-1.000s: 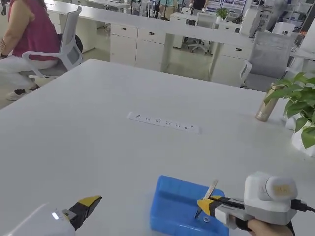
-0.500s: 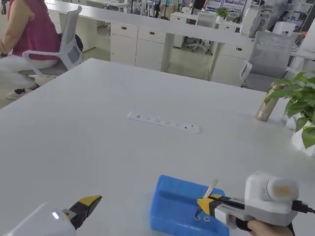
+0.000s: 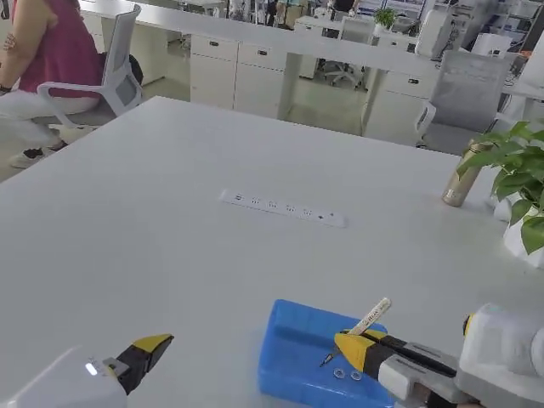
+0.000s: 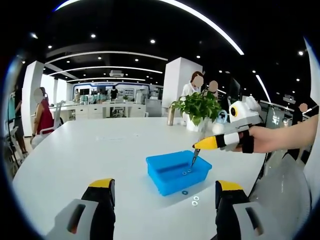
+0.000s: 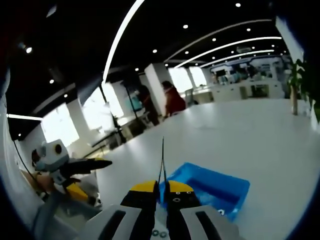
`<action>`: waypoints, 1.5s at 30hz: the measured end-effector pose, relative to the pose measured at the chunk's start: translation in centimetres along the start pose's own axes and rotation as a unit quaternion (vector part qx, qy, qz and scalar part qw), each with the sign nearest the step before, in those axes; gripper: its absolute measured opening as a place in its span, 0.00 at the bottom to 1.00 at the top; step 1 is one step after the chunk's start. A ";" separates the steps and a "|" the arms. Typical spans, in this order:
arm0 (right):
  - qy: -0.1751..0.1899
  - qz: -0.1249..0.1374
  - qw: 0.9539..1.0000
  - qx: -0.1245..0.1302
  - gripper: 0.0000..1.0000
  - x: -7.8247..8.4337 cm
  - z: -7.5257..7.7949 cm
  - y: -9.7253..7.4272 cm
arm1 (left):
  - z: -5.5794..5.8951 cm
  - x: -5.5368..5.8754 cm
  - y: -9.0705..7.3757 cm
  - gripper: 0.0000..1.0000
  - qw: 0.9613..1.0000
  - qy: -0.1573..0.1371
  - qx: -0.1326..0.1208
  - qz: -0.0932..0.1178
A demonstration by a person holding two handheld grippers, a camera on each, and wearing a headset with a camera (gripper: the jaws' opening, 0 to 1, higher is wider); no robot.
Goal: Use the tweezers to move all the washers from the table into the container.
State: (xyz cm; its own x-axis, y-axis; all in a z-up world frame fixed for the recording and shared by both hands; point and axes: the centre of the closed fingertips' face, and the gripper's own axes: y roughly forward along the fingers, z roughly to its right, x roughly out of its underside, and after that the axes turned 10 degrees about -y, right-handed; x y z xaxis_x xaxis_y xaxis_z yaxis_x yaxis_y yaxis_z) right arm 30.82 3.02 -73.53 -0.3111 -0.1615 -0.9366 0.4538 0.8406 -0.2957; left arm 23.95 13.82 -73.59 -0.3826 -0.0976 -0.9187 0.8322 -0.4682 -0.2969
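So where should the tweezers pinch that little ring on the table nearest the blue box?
Pinch its thin rim: probably one tip of the tweezers through the hole, the other outside. Come from above, since the washer lies flat on the table beside the blue container, with no edge sticking up to squeeze from the side.
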 end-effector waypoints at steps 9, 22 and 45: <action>0.006 -0.048 0.999 -0.017 0.03 4.8 -1.3 0.3 | 0.1 0.1 0.0 0.84 1.000 0.002 0.001 -0.003; -0.029 -0.109 0.993 -0.038 0.03 8.5 -1.5 1.2 | 0.0 0.2 0.0 0.84 1.000 0.001 0.001 -0.004; -0.122 -0.138 0.976 -0.119 0.03 8.8 -3.9 0.9 | 0.2 0.3 0.0 0.83 1.000 0.004 0.004 -0.008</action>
State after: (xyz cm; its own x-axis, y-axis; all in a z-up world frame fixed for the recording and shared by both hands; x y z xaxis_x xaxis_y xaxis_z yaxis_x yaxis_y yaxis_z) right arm 25.25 4.40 -81.33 -0.1734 -0.4923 -0.8530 0.1642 0.8395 -0.5180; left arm 23.78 13.63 -73.84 -0.3931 -0.0821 -0.9158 0.8227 -0.4763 -0.3104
